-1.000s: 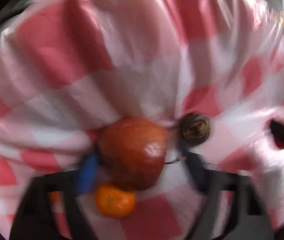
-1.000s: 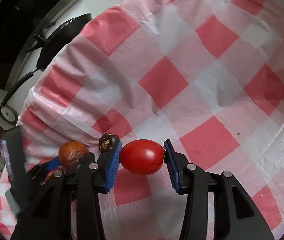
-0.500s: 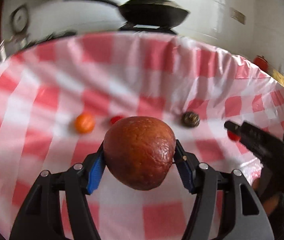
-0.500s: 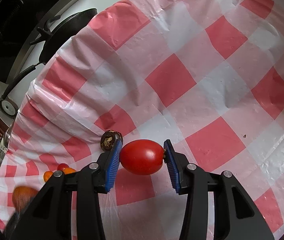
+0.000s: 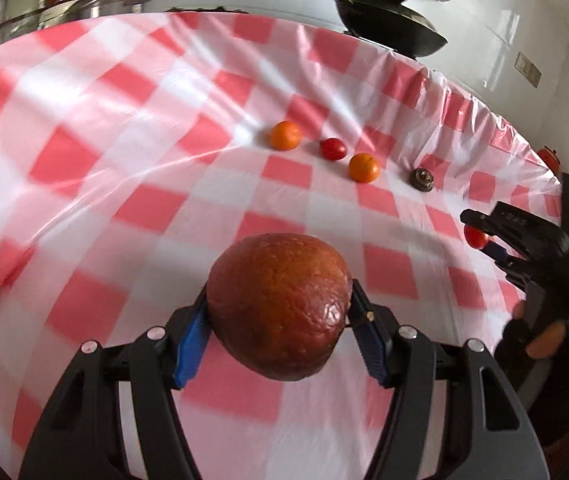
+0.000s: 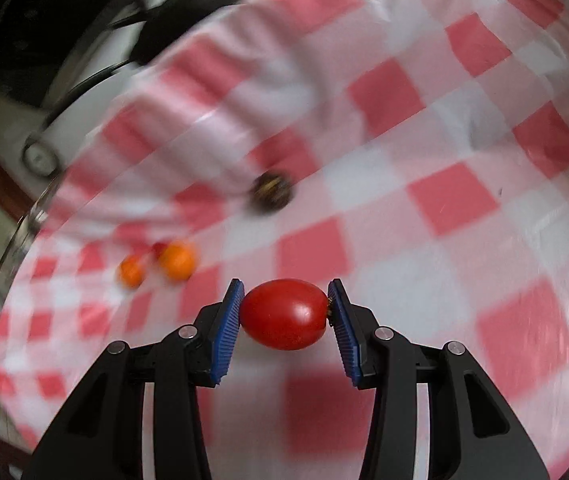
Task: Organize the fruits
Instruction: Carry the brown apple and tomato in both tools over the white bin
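Observation:
My left gripper [image 5: 278, 316] is shut on a large brown-red fruit [image 5: 278, 304] and holds it above the checked tablecloth [image 5: 124, 160]. My right gripper [image 6: 284, 314] is shut on a red tomato [image 6: 284, 314]; it also shows at the right of the left wrist view [image 5: 480, 232]. Two oranges [image 5: 285, 135] [image 5: 363, 167], a small red tomato [image 5: 332, 149] and a dark wrinkled fruit [image 5: 422, 179] lie in a row on the far part of the table. The right wrist view is blurred and shows the oranges [image 6: 178, 260] and the dark fruit [image 6: 272, 192].
A black pan with a lid [image 5: 388, 24] stands beyond the table's far edge. A glass lid and a metal pot [image 5: 64, 8] are at the far left. A gloved hand [image 5: 544, 340] holds the right gripper.
My left gripper has lifted the brown-red fruit off the cloth and pulled back, so the row of fruit now lies far ahead. My right gripper has risen and swung with its tomato.

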{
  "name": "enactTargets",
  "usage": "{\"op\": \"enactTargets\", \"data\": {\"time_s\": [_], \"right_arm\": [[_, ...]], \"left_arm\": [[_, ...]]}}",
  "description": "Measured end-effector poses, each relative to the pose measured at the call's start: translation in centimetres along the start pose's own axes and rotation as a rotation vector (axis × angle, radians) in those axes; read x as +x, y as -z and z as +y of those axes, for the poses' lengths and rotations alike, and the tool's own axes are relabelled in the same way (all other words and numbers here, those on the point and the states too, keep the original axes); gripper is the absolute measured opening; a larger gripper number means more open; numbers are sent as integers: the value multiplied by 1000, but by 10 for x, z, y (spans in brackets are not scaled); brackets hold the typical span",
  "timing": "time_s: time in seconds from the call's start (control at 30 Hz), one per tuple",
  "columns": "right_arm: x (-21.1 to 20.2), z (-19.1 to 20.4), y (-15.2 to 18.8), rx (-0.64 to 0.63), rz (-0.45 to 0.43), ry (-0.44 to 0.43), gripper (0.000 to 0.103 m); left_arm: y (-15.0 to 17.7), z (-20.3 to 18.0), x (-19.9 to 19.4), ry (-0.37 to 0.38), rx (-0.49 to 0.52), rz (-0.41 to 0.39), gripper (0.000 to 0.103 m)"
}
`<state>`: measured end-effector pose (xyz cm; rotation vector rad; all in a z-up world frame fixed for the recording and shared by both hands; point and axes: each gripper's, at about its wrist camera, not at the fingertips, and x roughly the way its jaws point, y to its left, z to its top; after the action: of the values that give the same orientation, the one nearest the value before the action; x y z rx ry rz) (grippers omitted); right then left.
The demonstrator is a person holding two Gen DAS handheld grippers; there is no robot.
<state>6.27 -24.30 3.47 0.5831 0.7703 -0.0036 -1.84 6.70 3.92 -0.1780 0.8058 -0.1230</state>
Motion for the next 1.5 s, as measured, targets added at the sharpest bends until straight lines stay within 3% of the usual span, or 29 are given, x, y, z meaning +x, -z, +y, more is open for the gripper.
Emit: {"op": "enactTargets", "data": {"time_s": [0.1,0.37,0.93,1.27,1.5], "right_arm": [[-28,30,31,-62,12,-67,44],[-70,84,101,-188,72,-142,44],[-126,180,225,-499,184,-279,44],[-159,247,329,-819,310,-433,44],[-174,276,425,-1127,428,-536,44]], "left_arm": [[17,14,-24,-3,-26,-9,64],[59,53,-83,-23,-49,-46,64],[146,152,-183,-90,-144,-121,64],[206,212,-243,-194,-207,-154,64],[260,262,-257,-287,-294,-77,64]]}}
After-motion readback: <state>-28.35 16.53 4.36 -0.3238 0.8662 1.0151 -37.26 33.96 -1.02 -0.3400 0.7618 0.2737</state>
